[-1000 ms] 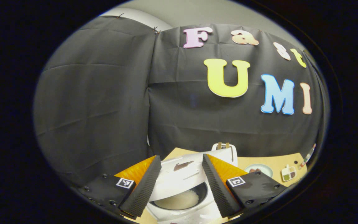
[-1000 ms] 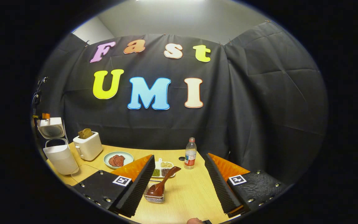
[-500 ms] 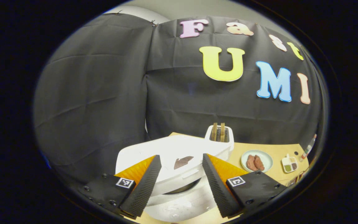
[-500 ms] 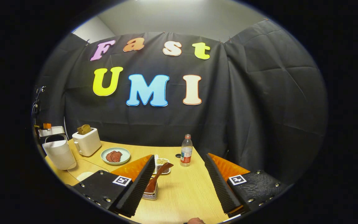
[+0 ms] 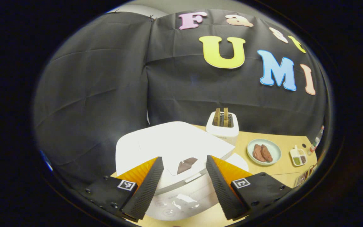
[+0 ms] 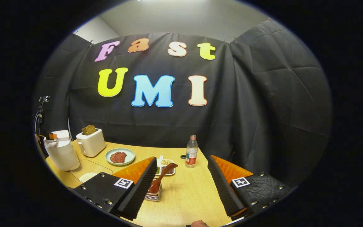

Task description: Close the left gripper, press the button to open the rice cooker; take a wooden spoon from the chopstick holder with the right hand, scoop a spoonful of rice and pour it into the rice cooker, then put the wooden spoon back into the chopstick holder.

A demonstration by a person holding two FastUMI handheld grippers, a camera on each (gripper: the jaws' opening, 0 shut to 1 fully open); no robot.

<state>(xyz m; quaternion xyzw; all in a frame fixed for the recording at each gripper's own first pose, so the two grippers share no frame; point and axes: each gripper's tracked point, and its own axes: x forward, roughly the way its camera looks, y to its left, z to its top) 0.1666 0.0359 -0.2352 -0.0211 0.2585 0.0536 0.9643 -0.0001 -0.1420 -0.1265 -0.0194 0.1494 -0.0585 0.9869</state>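
Rice cooker (image 5: 172, 148) sits at the table's (image 6: 187, 192) left end with its lid down, right beneath the left tool (image 5: 181, 176), whose fingers are spread; toaster (image 6: 90, 143), plate (image 6: 120, 156) and bottle (image 6: 191, 152) line the wooden table against the black cloth wall (image 6: 263, 104); the right tool (image 6: 181, 183) hangs spread above the table, wooden spoon (image 6: 161, 178) standing in the holder (image 6: 154, 195) beside its left finger.

You face creased black cloth walls (image 6: 263, 104) pinned around the booth, a plain pale wall (image 6: 175, 15) brightly lit above them, and a light wooden table (image 6: 187, 195) below.
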